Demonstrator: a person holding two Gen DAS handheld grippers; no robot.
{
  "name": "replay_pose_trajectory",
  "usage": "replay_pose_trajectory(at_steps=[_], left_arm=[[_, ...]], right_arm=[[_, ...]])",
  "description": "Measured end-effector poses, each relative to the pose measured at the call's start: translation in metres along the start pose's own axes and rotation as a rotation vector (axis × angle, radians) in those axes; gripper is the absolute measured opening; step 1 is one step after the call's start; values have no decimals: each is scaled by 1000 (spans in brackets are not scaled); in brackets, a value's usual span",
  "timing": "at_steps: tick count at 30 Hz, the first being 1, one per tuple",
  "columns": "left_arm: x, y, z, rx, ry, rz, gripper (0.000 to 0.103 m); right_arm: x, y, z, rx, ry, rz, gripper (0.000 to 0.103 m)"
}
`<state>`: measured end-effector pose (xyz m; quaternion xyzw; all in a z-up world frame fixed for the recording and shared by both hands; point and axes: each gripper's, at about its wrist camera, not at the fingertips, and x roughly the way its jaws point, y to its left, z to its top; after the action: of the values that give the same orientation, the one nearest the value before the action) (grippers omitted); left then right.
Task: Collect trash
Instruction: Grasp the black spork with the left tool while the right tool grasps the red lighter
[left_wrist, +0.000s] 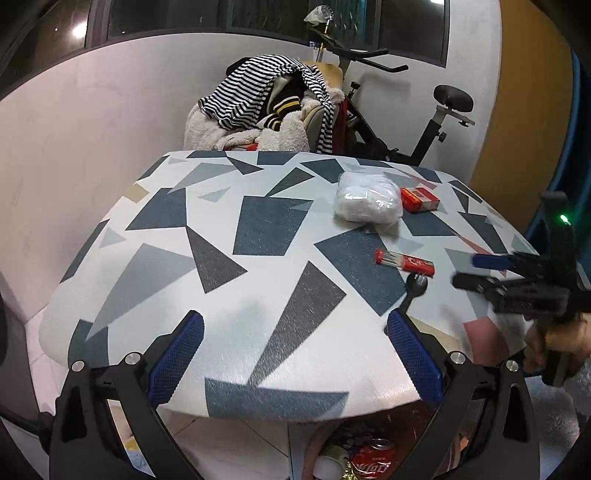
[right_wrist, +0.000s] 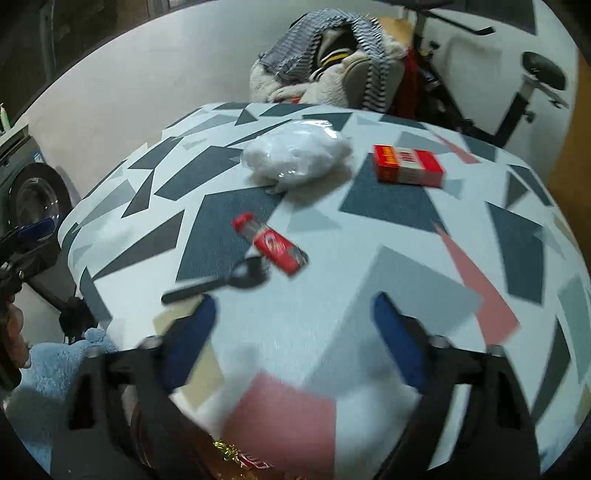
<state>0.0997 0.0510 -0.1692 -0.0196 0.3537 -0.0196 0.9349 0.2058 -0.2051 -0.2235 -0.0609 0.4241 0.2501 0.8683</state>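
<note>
1. A surface (left_wrist: 155, 266) covered in a cloth of grey, dark blue and pink geometric shapes is shown from two gripper cameras, both looking down over its near edge.
2. Four pieces of trash are seen toward the right half of the surface: a clear plastic bag (left_wrist: 367, 201) stuffed with something white, a red and white carton (left_wrist: 419, 199) just beside it, a red-capped clear tube (left_wrist: 404, 261) nearer the edge, and a black plastic fork (left_wrist: 413, 290) touching the tube's near end.
3. The left gripper (left_wrist: 293, 350) is held with its blue-padded fingers (left_wrist: 177, 354) spread wide and nothing between them.
4. The right gripper (right_wrist: 293, 343) is blurred; its fingers are parted over bare cloth with nothing held, and the fork's handle (right_wrist: 192, 286) lies just beyond the left finger.
5. A bin below the surface edge is glimpsed, with a red drink can (left_wrist: 371, 463) inside.
6. The fork is judged light and stiff but thin and flat, so it is best pinched across the handle; it may skid on the cloth.
7. The tube is judged light, rigid and liable to roll, so it is best gripped across its middle.
8. The bag is judged soft and slippery, to be taken by a bunched fold; the carton, light and crushable, by its narrow sides.
</note>
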Motion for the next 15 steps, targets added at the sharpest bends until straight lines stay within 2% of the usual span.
replay_pose_trajectory(at_steps=[2,4,12,15], left_arm=[[3,-1,1,13,-4,6,97],[6,-2,2,25,-6,-1,97],[21,-6,1,51,2,-24,97],[25,-8,2,59,5,-38,97]], right_arm=[[12,2,11,-16,15,11,61],[22,5,20,-31,29,16,57],[62,22,42,-86,99,-2,53],[67,26,43,-105,105,-23,47]])
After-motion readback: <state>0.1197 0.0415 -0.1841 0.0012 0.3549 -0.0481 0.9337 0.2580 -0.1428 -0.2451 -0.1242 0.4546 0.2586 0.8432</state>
